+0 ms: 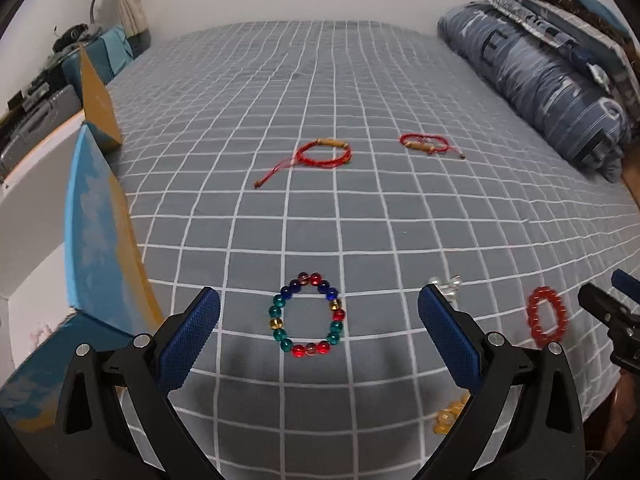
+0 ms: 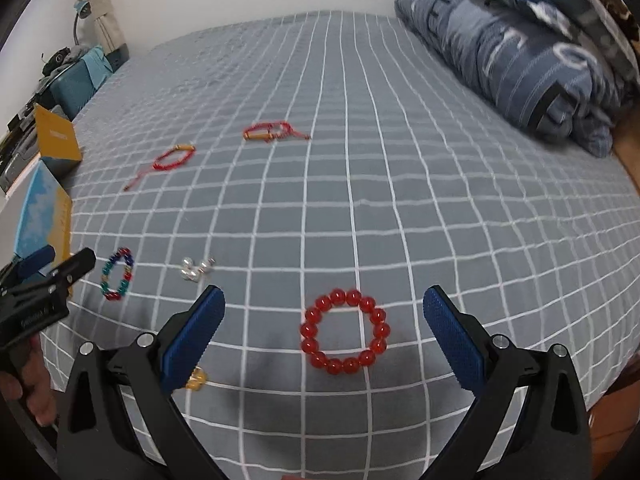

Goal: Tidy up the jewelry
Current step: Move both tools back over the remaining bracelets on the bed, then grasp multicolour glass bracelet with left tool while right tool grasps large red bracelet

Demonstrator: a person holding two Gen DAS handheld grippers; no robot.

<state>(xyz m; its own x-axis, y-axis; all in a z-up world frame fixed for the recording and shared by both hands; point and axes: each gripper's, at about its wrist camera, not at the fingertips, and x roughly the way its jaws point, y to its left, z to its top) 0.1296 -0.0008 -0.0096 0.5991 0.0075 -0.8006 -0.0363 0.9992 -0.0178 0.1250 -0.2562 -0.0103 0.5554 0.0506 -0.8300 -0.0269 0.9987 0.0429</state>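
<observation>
Both tools are spread wide with nothing in them: left tool (image 1: 319,322) hangs over the multicolour bead bracelet (image 1: 307,314), right tool (image 2: 323,324) over the red bead bracelet (image 2: 345,331), both flat on the bed (image 2: 400,208) near its front edge. I'd guess these are light but the glossy round beads look slippery, and the loop will flop. Best bet: pinch across one side of the ring, not the whole loop.

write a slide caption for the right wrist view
Open right tongs frame a red round-bead bracelet lying on the grey grid-patterned bedsheet.
</observation>
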